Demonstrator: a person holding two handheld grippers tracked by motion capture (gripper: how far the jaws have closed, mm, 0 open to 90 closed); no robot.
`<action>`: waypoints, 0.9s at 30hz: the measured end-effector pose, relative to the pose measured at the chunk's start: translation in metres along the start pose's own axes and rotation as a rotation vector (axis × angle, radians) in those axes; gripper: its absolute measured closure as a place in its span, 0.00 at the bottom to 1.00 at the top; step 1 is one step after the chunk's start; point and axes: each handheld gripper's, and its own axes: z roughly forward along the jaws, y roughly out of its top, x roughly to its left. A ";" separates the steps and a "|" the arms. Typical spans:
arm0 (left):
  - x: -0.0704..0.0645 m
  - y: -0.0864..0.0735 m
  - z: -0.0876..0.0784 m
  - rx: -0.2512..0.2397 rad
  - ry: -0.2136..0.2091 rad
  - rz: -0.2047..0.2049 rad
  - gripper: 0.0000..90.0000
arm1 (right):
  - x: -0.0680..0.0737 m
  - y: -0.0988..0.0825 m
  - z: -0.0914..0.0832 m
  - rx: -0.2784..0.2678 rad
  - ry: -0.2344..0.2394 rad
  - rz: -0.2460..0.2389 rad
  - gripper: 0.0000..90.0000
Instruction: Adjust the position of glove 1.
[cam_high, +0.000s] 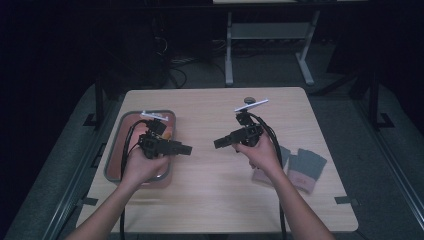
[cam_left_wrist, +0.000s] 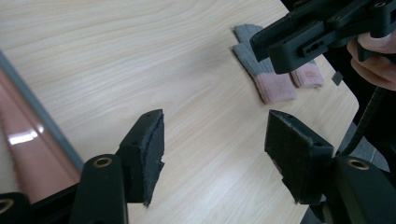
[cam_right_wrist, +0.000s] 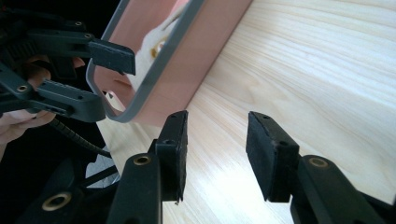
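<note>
High view: you are holding the left gripper (cam_high: 186, 148) over the tray (cam_high: 117, 131), socks (cam_high: 298, 166) lying right | Left gripper view: jaws spread, empty | Right gripper view: right gripper (cam_right_wrist: 215, 154) spread, empty; be swinging it squarely toward one sock.

Right gripper (cam_right_wrist: 215, 154) open over table (cam_right_wrist: 327, 70), facing tray (cam_right_wrist: 187, 70).

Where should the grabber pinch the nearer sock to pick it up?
Probably at the pink cuff end of the sock, coming straight down from above. It lies flat on the table, so the jaws must straddle its narrow width and pinch the fabric up. The right gripper is nearer and its jaws are open and empty. The other sock lies right beside it, so keep to the outer edge.
</note>
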 end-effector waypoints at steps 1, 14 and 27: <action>-0.001 0.000 0.001 0.001 -0.002 0.006 0.41 | -0.001 -0.002 -0.002 -0.002 -0.003 0.003 0.64; -0.019 0.003 0.014 0.000 -0.021 0.042 0.35 | -0.015 -0.018 -0.025 -0.022 -0.031 0.029 0.61; -0.031 0.004 0.028 0.009 -0.038 0.062 0.28 | -0.028 -0.030 -0.042 -0.037 -0.066 0.043 0.59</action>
